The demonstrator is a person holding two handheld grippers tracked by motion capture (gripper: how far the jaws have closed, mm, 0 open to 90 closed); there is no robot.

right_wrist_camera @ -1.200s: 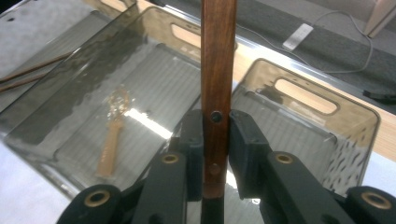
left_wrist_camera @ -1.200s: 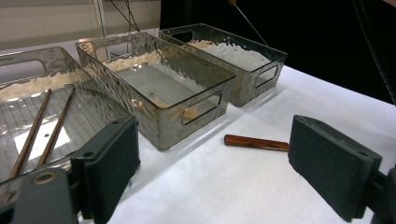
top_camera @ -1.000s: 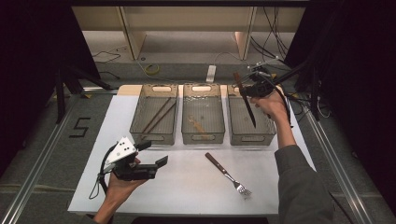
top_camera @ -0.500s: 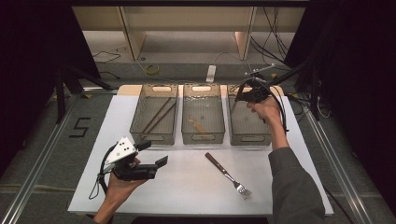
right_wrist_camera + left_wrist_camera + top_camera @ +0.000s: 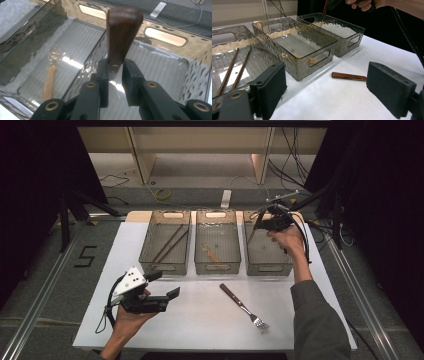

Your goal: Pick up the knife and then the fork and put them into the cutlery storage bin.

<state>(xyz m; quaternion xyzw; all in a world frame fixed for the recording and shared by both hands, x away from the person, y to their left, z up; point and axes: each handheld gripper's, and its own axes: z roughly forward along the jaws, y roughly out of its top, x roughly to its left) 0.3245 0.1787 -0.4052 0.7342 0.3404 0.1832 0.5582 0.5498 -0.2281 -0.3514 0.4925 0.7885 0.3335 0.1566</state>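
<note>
Right-hand clear ribbed plastic bin (image 5: 268,251): the right gripper (image 5: 263,222), jaws clamped on a wooden-handled utensil (image 5: 120,37), has moved from the bin's near half to its far end, ready for release. Left gripper (image 5: 159,289) rests wide open, empty.

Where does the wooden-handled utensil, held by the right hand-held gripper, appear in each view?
High view: wooden-handled utensil upper right, hanging from the right hand-held gripper over the right bin.
Left gripper view: top centre, above that bin.
Right gripper view: centre, handle rising from the closed jaws.
Shared landmark: the middle bin.
</note>
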